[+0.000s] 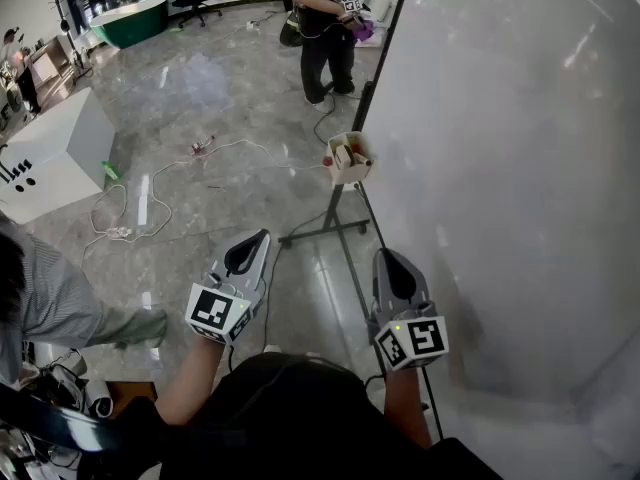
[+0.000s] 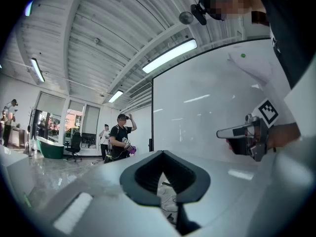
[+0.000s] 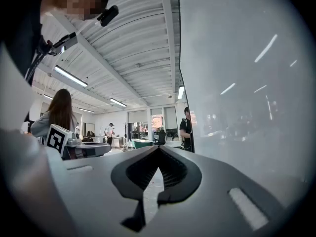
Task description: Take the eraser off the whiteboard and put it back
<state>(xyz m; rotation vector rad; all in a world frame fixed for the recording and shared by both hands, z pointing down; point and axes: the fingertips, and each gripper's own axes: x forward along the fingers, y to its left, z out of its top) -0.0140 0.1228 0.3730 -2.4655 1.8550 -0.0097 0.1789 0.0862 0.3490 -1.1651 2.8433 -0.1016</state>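
The whiteboard [image 1: 500, 168] fills the right of the head view, its surface blank. A small beige holder [image 1: 348, 158] with a few things in it hangs at the board's left edge; I cannot pick out an eraser. My right gripper [image 1: 385, 253] is held level close beside the board, shut and with nothing in it. My left gripper [image 1: 262, 234] hovers over the floor to its left, also shut and with nothing between its tips. The left gripper view shows the whiteboard [image 2: 207, 117] and the right gripper [image 2: 219, 132] in front of it.
The board's dark stand foot [image 1: 325, 230] spreads over the floor below the holder. Cables [image 1: 150, 198] lie across the grey floor. A person [image 1: 328, 28] stands at the board's far end. A white block [image 1: 50, 153] is at the left, and a grey-sleeved arm [image 1: 60, 303] at the near left.
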